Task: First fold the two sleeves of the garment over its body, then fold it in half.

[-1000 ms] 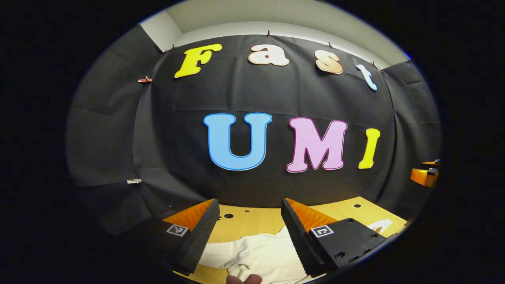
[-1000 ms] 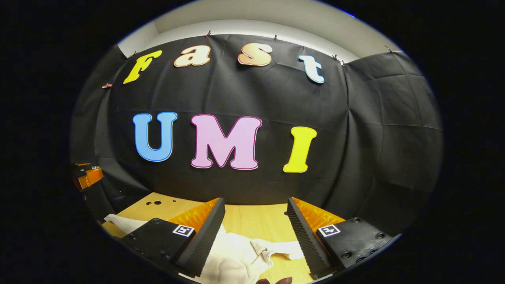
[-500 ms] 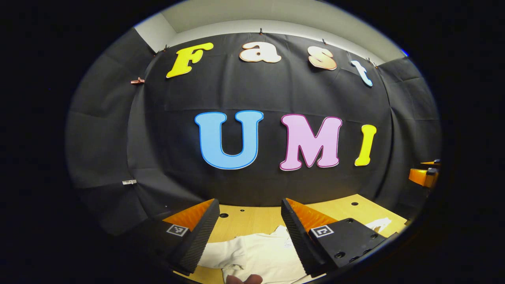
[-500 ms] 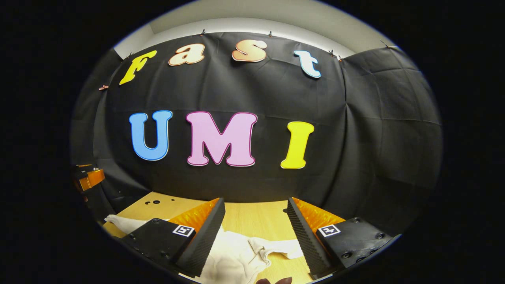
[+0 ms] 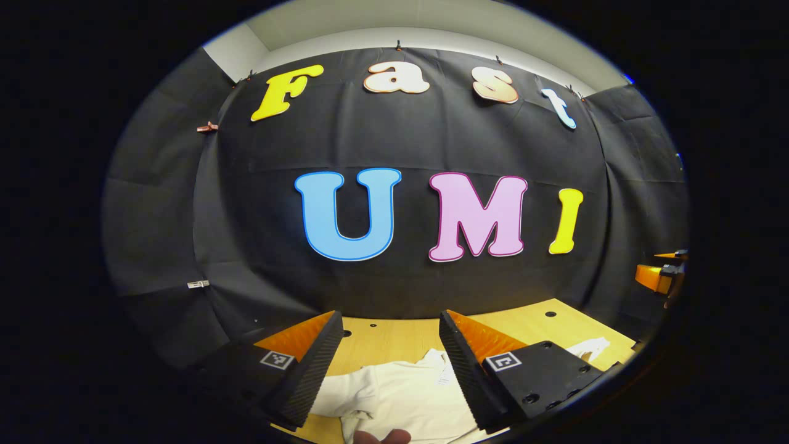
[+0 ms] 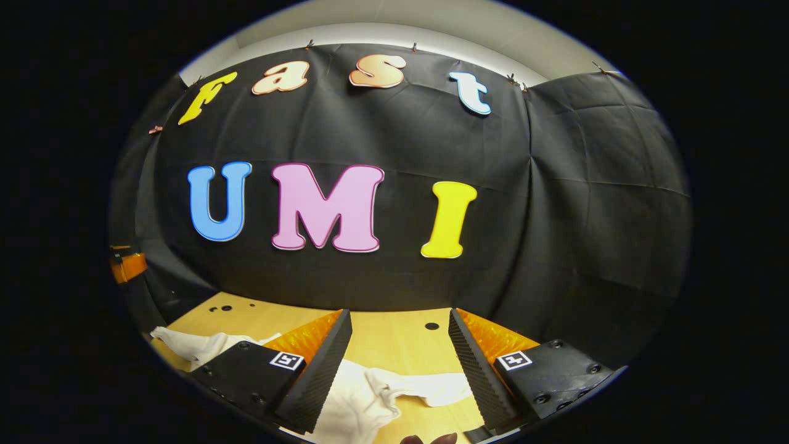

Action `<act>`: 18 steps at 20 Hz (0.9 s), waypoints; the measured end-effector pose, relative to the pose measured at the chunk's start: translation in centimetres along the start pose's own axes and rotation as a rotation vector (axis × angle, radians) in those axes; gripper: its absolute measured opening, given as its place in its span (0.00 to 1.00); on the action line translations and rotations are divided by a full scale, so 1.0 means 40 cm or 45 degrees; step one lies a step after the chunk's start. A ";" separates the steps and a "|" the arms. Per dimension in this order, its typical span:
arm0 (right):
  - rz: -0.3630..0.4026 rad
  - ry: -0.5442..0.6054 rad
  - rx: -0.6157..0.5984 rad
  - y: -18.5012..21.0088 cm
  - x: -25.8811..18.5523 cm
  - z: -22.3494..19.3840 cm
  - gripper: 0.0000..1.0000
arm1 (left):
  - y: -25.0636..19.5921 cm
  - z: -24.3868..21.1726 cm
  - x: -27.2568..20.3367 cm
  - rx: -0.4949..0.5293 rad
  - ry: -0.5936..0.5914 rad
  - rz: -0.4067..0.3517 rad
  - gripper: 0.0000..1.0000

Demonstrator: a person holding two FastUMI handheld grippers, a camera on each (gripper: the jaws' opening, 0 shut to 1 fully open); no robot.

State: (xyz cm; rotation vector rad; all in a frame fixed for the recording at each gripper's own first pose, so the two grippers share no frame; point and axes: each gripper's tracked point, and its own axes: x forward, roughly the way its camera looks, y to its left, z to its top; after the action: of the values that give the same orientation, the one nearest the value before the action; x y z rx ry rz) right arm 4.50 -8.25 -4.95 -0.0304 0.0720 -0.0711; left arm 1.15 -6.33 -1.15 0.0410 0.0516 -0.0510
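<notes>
L gripper (image 5: 390,327): fingers spread wide, nothing gripped. Cream-white soft fabric garment (image 5: 400,394) is seen lying crumpled on the pale wooden table w/ small holes (image 5: 394,339), below and between the fingers. R gripper (image 6: 400,324): also held wide apart, empty; garment sleeve (image 6: 425,387) is seen between its fingers, unfolded on table.

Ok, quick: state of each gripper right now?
Left gripper: open, holding nothing, above the white garment.
Right gripper: open, holding nothing, above the garment's sleeve.
</notes>
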 end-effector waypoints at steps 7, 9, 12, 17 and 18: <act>-0.111 0.254 -0.015 -0.193 0.134 -0.258 0.98 | -0.107 -0.049 -0.003 0.024 0.098 -0.034 0.96; -0.109 0.321 0.008 -0.233 0.172 -0.342 0.98 | -0.119 -0.074 0.004 0.029 0.148 -0.006 0.96; -0.084 0.441 0.015 -0.273 0.242 -0.476 0.98 | -0.131 -0.091 0.007 0.076 0.183 0.043 0.96; -0.062 0.653 0.041 -0.334 0.332 -0.699 0.98 | -0.158 -0.118 0.018 0.108 0.247 0.132 0.96; -0.063 0.695 0.054 -0.344 0.341 -0.736 0.98 | -0.166 -0.124 0.018 0.112 0.258 0.143 0.96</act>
State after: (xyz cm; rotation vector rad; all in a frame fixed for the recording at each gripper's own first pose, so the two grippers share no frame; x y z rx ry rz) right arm 14.97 -23.76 -34.82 0.0304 0.6151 -0.1289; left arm 1.26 -12.77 -6.40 0.1367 0.2497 0.0633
